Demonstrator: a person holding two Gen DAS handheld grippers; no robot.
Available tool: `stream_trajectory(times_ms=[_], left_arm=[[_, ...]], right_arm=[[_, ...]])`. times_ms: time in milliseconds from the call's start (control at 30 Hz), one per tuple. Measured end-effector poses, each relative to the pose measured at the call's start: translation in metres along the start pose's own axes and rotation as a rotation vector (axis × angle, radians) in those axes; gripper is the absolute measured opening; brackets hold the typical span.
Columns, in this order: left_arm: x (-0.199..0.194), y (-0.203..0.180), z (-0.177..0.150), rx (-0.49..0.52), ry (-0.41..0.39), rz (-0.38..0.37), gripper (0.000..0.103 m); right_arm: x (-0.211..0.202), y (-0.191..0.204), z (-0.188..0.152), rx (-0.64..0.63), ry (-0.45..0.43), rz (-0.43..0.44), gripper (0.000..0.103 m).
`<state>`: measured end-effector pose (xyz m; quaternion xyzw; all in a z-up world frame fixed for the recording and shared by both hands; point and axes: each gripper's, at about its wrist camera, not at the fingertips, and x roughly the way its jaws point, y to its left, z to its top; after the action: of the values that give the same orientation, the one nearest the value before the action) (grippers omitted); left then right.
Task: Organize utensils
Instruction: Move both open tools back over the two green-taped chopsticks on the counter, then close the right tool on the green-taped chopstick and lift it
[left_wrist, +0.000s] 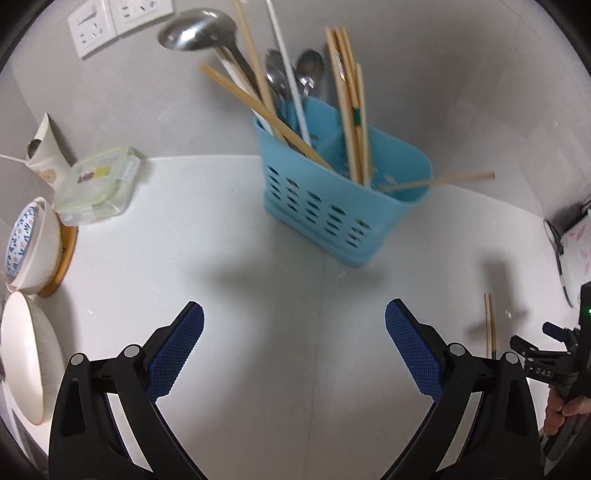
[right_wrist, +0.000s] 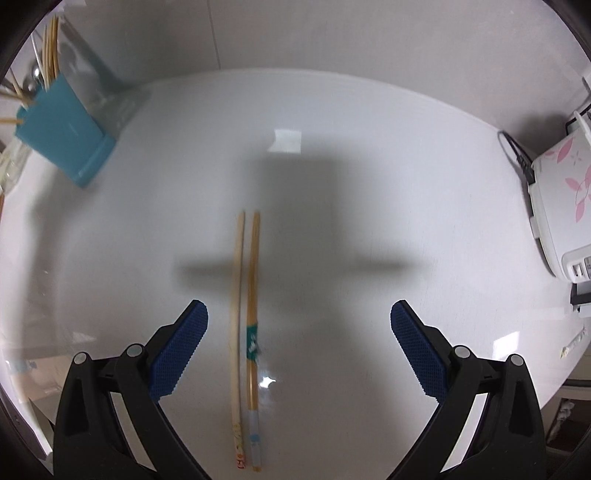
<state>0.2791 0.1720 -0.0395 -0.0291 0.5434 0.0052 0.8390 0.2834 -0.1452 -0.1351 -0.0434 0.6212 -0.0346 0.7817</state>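
**Hidden, cropped and blurred parts of the scene**

The lower ends of the ladle, spoons and chopsticks were hidden inside the blue utensil caddy. Motion blur softened the caddy and the print on the chopsticks. In the right wrist view the caddy was cut by the left edge. The rice cooker ran off the right edge. The printing on the ends of the two loose chopsticks was too small to read.
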Motion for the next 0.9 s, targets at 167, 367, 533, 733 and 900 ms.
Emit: stream_trajectory(times_ms=[167, 367, 533, 733, 900], left_arm=[[0.008, -0.021, -0.016, 0.044, 0.043, -0.038, 0.097], [0.01, -0.029, -0.021, 0.085, 0.054, -0.054, 0.097], [0.011, -0.026, -0.021, 0.085, 0.054, -0.047, 0.097], [0.01, -0.03, -0.022, 0.096, 0.072, -0.043, 0.097], [0.012, -0.03, -0.023, 0.1, 0.086, -0.023, 0.097]], right_arm=[[0.016, 0.009, -0.011, -0.028, 0.063, -0.033, 0.095], [0.022, 0.004, -0.02, 0.005, 0.107, -0.009, 0.087], [0.031, 0.002, -0.025, 0.002, 0.153, -0.006, 0.077], [0.037, 0.006, -0.03, 0.014, 0.186, 0.053, 0.061], [0.03, 0.015, -0.031, 0.025, 0.217, 0.105, 0.036]])
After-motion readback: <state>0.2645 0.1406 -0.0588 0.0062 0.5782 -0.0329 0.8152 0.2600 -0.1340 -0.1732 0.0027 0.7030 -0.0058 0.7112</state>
